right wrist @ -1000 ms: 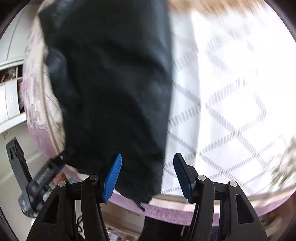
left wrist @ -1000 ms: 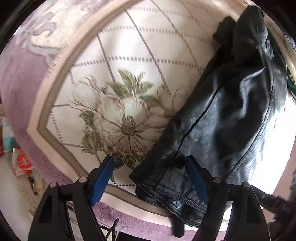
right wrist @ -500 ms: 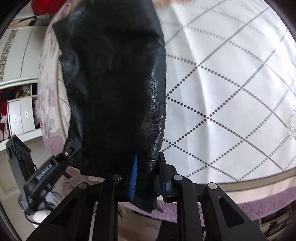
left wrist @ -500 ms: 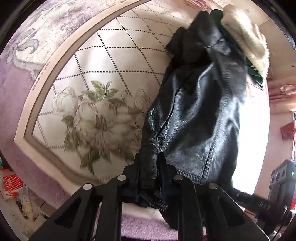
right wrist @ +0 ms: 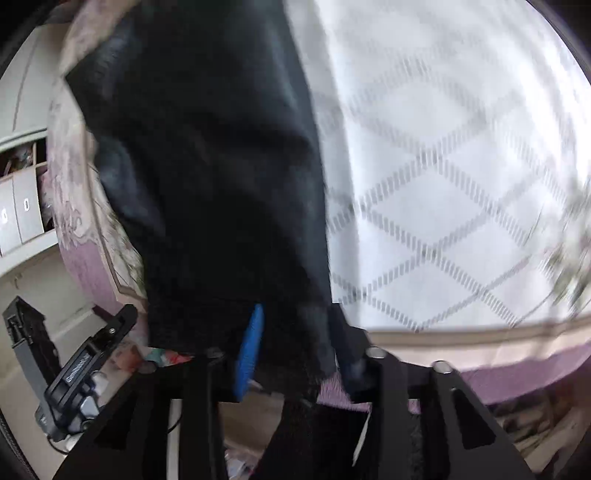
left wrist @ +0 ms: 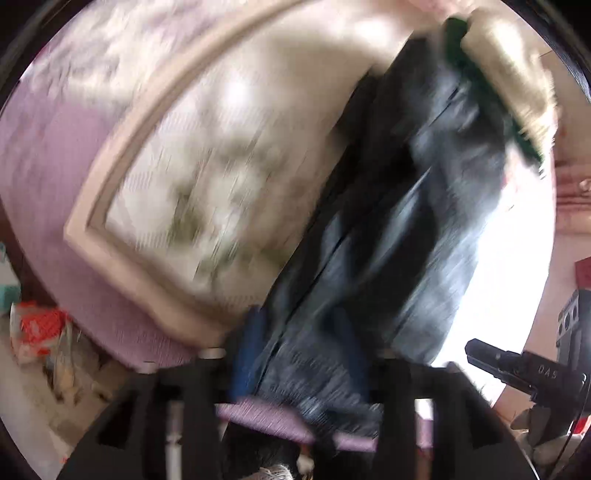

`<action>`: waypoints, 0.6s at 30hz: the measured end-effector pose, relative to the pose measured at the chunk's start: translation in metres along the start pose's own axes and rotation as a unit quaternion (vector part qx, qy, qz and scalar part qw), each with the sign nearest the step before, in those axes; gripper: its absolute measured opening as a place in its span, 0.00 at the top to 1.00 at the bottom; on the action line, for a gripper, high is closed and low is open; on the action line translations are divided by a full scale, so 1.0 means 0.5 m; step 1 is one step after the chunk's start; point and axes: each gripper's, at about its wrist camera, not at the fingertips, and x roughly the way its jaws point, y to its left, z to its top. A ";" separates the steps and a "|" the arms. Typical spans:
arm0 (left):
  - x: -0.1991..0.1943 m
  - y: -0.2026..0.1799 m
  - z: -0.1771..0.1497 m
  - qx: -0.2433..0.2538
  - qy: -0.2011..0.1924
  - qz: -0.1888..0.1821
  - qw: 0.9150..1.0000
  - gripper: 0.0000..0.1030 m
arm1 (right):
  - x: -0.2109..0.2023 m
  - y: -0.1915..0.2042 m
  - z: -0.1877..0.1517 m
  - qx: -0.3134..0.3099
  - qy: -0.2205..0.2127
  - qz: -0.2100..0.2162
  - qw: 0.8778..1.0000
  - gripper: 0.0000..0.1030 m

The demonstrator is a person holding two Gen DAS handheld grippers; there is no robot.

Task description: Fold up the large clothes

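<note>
From your left wrist view, everything is smeared by motion blur. Your left gripper (left wrist: 299, 350) has its blue-padded fingers (left wrist: 248, 350) a little apart, with the hem of the black leather jacket (left wrist: 399, 236) lying between them; the blur keeps you from telling whether the pads actually pinch it. The jacket is glossy and creased, stretched in a long band from the fingers up toward the far side of the bed. It lies on the cream quilted bedspread with a lilac border (left wrist: 207, 155), whose faded flower print sits just left of the jacket. At the jacket's far end is a fuzzy cream garment (left wrist: 517, 74) with a strip of green cloth (left wrist: 458, 33) beside it.

From your right wrist view, your right gripper (right wrist: 295, 350) likewise shows its fingers (right wrist: 249, 350) slightly apart around the jacket's (right wrist: 207, 166) lower edge, and you cannot tell if they grip it. Here the leather reads as a dark, matte slab covering the left part of the bedspread (right wrist: 461, 166), whose dotted diamond quilting fills the right. A white cabinet with drawers (right wrist: 22, 210) stands at the far left.
</note>
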 end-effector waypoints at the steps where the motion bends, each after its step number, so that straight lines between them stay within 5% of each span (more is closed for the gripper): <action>1: -0.006 -0.020 0.014 0.004 -0.018 -0.007 1.000 0.37 | -0.025 0.025 0.035 -0.010 -0.013 0.006 1.000 0.47; 5: 0.035 -0.109 0.122 0.029 -0.052 -0.016 0.998 0.37 | -0.051 0.127 0.190 -0.059 -0.047 0.029 0.997 0.47; 8: 0.115 -0.114 0.186 0.021 -0.035 0.020 0.999 0.35 | -0.040 0.172 0.299 -0.085 -0.069 -0.015 0.994 0.50; 12: 0.168 -0.071 0.216 -0.035 0.002 -0.017 0.999 0.18 | 0.007 0.165 0.367 -0.070 -0.069 -0.067 0.993 0.77; 14: 0.172 -0.057 0.209 -0.045 0.004 -0.031 0.998 0.16 | 0.030 0.155 0.388 -0.070 -0.057 -0.083 0.992 0.87; 18: 0.136 -0.032 0.200 -0.057 0.003 -0.037 0.998 0.17 | -0.016 0.178 0.411 -0.072 -0.043 -0.077 0.993 0.87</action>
